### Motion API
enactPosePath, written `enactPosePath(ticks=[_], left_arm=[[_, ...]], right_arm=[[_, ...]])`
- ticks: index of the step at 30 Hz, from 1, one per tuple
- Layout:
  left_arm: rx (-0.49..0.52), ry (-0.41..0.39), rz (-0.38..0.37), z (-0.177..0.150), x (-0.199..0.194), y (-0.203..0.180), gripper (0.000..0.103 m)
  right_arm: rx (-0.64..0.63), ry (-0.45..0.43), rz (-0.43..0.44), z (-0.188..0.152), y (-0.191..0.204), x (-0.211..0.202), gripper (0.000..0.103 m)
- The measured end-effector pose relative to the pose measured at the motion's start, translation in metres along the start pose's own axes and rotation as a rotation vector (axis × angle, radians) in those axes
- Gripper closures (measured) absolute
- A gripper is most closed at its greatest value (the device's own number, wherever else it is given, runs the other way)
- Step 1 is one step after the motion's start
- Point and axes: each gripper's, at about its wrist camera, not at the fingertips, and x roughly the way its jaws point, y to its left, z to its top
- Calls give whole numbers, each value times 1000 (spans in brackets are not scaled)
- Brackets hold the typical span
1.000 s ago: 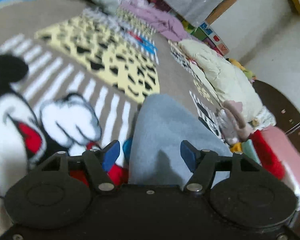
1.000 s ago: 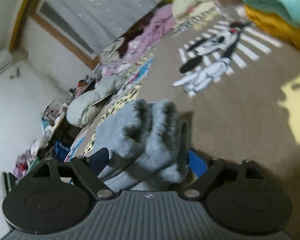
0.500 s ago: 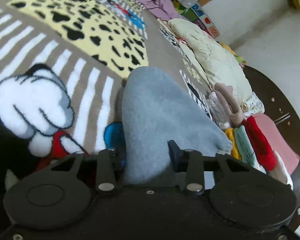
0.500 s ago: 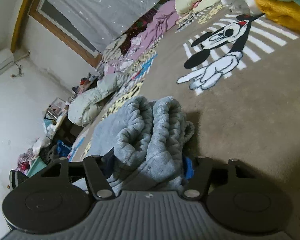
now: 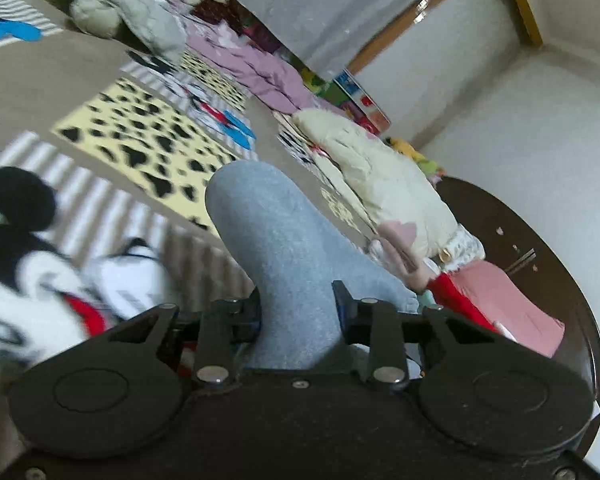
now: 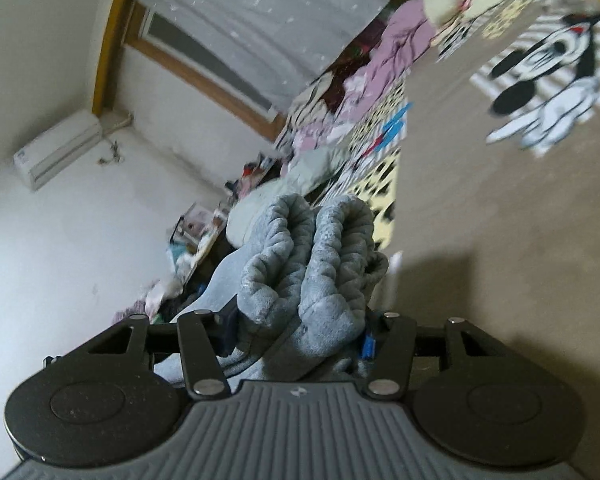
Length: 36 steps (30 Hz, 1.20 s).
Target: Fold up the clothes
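Grey fleece garment [image 5: 284,248] is clamped in both closed jaws, left gripper [image 5: 298,308] and right gripper [image 6: 300,330], its long axis running forward from each. Compared with half a second ago, it is raised higher above the cartoon-print blanket [image 5: 40,240].

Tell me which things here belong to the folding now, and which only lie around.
In the job:
- grey garment
- left hand-held gripper, shut on it
- right hand-held gripper, shut on it

Lying about:
- cartoon blanket
- cream jacket
- purple clothes
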Motion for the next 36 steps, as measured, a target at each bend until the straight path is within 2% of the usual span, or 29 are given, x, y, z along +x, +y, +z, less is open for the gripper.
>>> enactPosePath(ticks=[5, 10, 15, 20, 24, 26, 28, 30, 36], left_arm=[[-83, -27, 40, 11, -32, 44, 74], [-165, -94, 73, 36, -63, 88, 74], [-258, -223, 74, 75, -88, 119, 74], [-256, -368, 117, 105, -103, 142, 74], [-210, -502, 217, 121, -104, 158, 74], [-218, -560, 247, 130, -99, 164, 74], [-165, -603, 307, 141, -95, 165, 74], [-141, -635, 355, 153, -93, 173, 74], [-155, -690, 493, 171, -95, 202, 74]], right_arm=[[3, 64, 1, -17, 27, 52, 49], [-8, 123, 25, -20, 60, 119, 49], [-63, 180, 75, -10, 97, 191, 49], [-150, 232, 141, 3, 132, 265, 49], [-270, 279, 193, 9, 160, 332, 49], [-297, 295, 212, 12, 169, 362, 49], [-317, 308, 235, 13, 176, 394, 49], [-325, 323, 265, 12, 181, 422, 49], [-349, 407, 381, -9, 183, 493, 49]])
